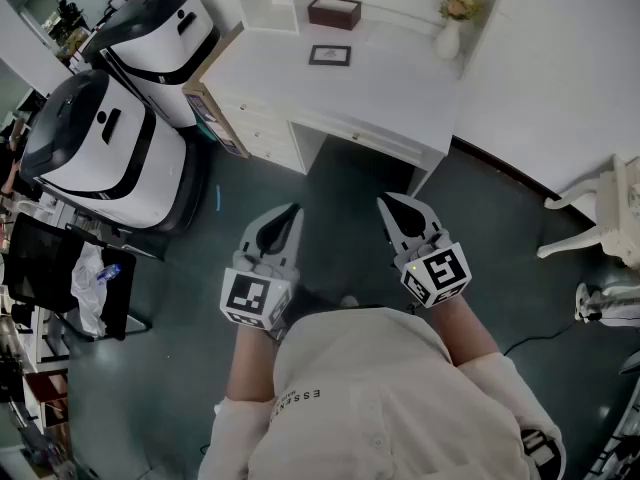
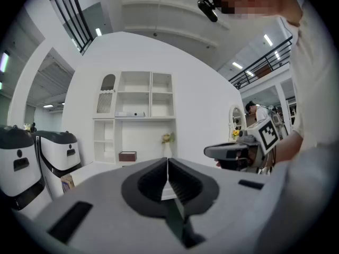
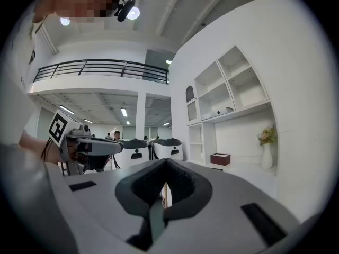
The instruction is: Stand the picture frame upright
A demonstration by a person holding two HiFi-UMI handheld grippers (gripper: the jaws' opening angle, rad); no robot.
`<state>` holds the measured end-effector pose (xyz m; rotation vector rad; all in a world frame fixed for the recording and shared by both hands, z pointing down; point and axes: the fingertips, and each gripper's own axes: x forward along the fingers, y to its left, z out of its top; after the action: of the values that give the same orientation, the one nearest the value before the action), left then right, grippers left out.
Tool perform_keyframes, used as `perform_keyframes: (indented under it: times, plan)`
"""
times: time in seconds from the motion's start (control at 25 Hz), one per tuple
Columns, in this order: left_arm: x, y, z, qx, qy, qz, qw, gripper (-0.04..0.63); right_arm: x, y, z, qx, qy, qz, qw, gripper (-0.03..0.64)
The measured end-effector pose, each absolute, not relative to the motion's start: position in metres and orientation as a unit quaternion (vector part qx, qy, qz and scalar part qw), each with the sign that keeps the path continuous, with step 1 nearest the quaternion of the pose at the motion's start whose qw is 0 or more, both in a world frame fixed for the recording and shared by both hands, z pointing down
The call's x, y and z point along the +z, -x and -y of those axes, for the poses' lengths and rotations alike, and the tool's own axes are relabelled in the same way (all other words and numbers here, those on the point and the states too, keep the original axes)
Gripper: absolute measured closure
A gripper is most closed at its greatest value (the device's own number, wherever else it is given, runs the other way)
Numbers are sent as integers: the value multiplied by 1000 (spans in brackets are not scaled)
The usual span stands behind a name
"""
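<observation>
head view: picture frame (image 1: 330, 55) lies flat on white counter (image 1: 400, 93), brown box (image 1: 334, 12) behind it. left gripper (image 1: 292, 210) and right gripper (image 1: 386, 202) well apart from it, over the floor. left gripper view: jaws clenched, empty. right gripper view: jaws clenched, empty.

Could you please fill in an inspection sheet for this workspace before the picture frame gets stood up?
Surface: white desk, mostly bare.
Job's things: picture frame lies flat on the desk, untouched.
Clutter: brown box behind the frame, vase of flowers to its right, both apart from it.
Grippers: left gripper and right gripper shut, empty, held over the floor short of the desk.
Cables: one dark cable on the floor, right side.
Surroundings: two white-and-black machines left of the desk; white chair at right.
</observation>
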<state>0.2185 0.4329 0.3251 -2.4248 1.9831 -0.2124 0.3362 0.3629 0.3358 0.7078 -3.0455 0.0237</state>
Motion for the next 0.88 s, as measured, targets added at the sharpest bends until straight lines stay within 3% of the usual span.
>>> perform_keyframes:
  times: [0.68,0.76,0.8,0.84,0.88]
  plan:
    - [329,-227,-435,-50,776,-629,-12,591,342,-333,-366,8,-213,977,13,600]
    - [331,-226,-433,-39,774,-632,-17,535,348,-330,-368,4,-201,979,28,597]
    - [334,-226,-431,-45,775,-630,-21,423,352,-329,-368,3,-195,980,37,558]
    - [338,-227,-429,-55,777,-627,-24,364,354,-327,-367,4,-192,980,42,434]
    - [342,-227,-428,-63,779,-623,-27,364,356,-327,-364,6,-194,980,44,413]
